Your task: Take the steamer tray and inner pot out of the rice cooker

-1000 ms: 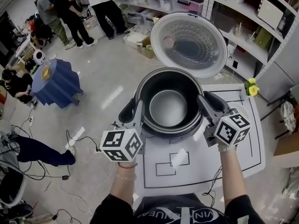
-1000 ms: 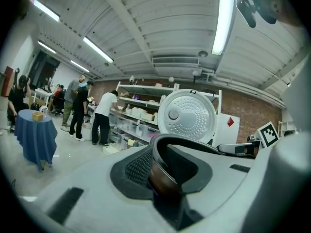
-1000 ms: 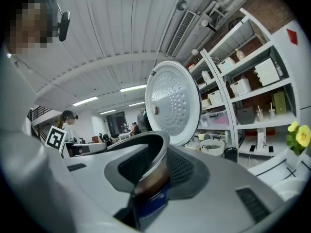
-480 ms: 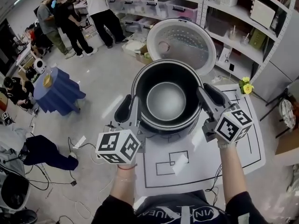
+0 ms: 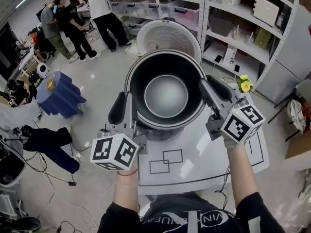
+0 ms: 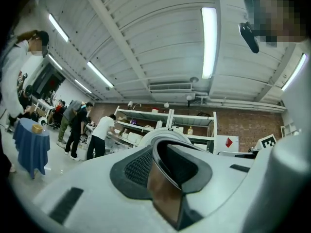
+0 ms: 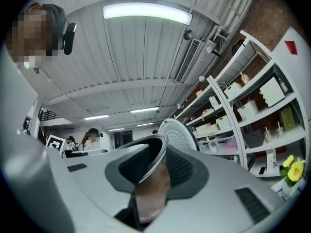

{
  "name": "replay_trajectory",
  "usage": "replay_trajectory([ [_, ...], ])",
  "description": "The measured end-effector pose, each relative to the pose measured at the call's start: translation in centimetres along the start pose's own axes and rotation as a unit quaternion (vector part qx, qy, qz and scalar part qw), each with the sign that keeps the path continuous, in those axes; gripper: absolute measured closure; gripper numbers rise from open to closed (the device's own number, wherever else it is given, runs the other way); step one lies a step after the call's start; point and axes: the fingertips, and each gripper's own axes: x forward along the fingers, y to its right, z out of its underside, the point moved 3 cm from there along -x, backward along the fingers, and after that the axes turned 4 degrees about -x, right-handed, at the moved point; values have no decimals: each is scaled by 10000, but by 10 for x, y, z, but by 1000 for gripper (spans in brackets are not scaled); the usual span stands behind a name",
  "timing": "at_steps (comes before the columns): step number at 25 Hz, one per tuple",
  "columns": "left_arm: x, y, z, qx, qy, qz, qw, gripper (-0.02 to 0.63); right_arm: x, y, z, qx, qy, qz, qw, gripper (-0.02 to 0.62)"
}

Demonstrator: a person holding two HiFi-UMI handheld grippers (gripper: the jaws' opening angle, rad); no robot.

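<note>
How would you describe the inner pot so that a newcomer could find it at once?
Find the white table with black outlines. Above it, the left tool and right tool clamp the rim of the inner pot. It is dark with a silvery bottom, unlike the white perforated lid behind.

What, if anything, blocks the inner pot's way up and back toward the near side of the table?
Nothing visible does. The left gripper and right gripper clamp opposite sides of the inner pot at its rim. The open lid stands behind the pot, not over it. The table in front shows only drawn rectangles.
</note>
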Motion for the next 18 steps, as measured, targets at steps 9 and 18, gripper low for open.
replay_trajectory([
  [9, 4, 88, 22, -106, -174, 490, 9986, 522, -90, 36, -34, -88, 174, 456, 9988, 499],
  [18, 22, 189, 115, -470, -1001, 1125, 9875, 525, -214, 104, -28, 3, 54, 1347, 9909, 509],
])
